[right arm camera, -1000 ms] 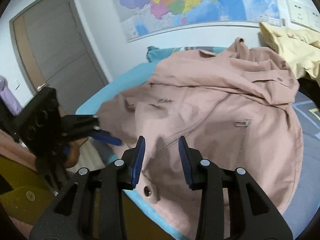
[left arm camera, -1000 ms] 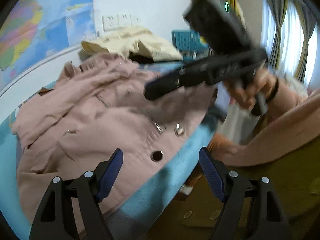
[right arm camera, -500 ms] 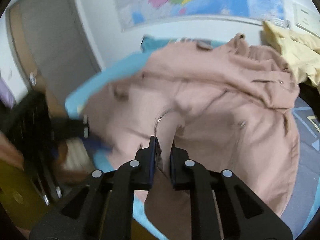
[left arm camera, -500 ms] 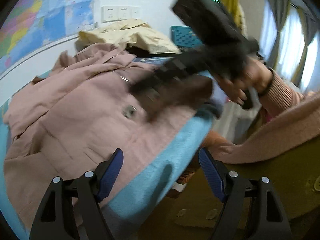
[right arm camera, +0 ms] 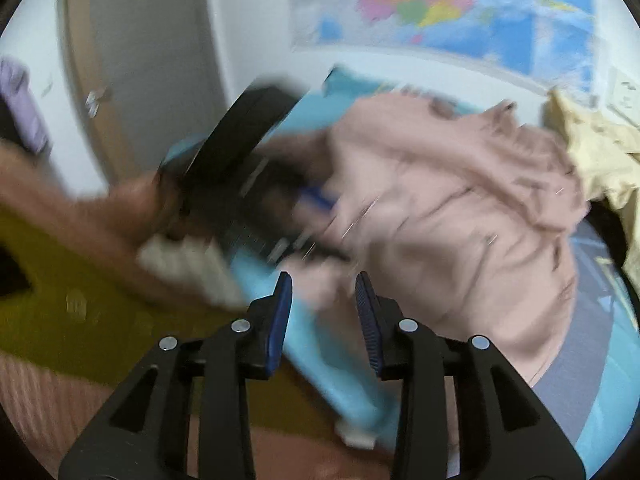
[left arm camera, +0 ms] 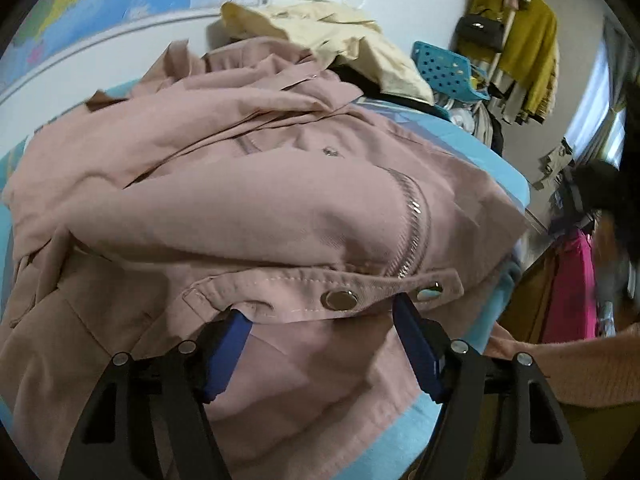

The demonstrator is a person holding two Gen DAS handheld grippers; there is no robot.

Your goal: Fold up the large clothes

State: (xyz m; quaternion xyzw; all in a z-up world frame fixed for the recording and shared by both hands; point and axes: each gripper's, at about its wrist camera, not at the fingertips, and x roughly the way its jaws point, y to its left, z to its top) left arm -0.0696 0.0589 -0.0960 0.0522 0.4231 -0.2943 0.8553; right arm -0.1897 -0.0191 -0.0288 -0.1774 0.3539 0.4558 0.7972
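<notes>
A large pink jacket lies spread on the blue bed. Its front is folded over, showing a zipper and a hem band with metal snaps. My left gripper hovers low over that hem, jaws wide and closing, with fabric beneath and between the fingers but not pinched. In the right wrist view the jacket is motion-blurred. My right gripper sits at the bed's near edge, jaws opening, a jacket corner just beyond its tips, unheld. A blurred hand with the other black tool reaches onto the jacket.
A pale yellow garment is heaped at the head of the bed, with a blue perforated basket behind it. A rack with a mustard coat stands at the right. A door and a wall map lie beyond the bed.
The right gripper pinched the jacket's edge half a second ago and now stands apart from it. The left gripper moved in over the jacket's snap hem. The front panel now lies folded across.
</notes>
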